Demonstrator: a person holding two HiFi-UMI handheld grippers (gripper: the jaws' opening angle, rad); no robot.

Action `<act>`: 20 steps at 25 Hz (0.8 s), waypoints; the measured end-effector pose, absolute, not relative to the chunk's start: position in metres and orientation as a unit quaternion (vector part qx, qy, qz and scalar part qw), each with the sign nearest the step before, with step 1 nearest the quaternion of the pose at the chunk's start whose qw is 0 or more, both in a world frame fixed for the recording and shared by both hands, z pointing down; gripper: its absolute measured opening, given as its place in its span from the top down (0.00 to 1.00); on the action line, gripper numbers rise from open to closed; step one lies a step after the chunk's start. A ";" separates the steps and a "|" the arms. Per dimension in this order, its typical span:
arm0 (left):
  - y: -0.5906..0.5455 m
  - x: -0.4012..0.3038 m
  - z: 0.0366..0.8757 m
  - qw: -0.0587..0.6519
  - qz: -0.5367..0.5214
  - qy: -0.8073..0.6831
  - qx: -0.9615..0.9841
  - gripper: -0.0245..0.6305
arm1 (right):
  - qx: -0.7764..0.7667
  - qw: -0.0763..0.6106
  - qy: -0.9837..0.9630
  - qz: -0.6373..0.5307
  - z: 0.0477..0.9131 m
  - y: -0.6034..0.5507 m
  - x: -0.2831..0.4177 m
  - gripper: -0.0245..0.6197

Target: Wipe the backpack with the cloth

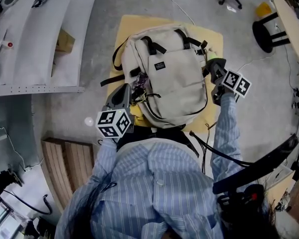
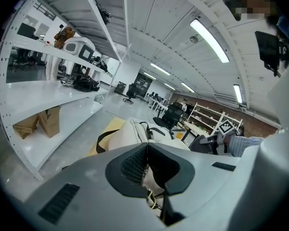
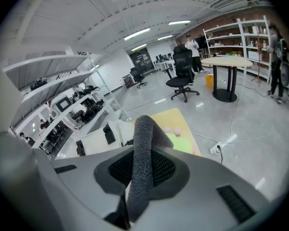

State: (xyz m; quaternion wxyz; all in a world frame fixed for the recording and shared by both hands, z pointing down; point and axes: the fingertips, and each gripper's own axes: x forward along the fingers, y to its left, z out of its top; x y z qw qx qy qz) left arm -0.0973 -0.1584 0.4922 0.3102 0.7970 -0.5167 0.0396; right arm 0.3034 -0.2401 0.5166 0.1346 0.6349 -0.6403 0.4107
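Head view: beige backpack (image 1: 169, 78) lies flat on a yellow mat (image 1: 120, 31). The print on its black label (image 1: 160, 65) is illegible.
Left gripper view: left gripper (image 2: 147, 146) has its jaws closed on backpack fabric.
Right gripper view: right gripper (image 3: 141, 149) has its jaws clamped on a grey cloth (image 3: 143, 131).

— How's the light?
— Bright, even. Ceiling strips (image 2: 209, 40) glare in the left gripper view's upper right.
— Sharpness?
— Head view shows the backpack (image 1: 172, 78) crisp. Gripper views bulge, corners black.
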 end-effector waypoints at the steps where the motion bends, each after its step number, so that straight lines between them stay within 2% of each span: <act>1: -0.160 -0.097 0.492 0.311 0.039 -0.515 0.798 0.96 | 0.633 0.133 -0.646 0.405 0.511 -0.250 0.301 0.88; 20: -0.168 -0.118 0.498 0.320 0.034 -0.512 0.796 0.96 | 0.602 0.183 -0.679 0.378 0.506 -0.381 0.246 0.88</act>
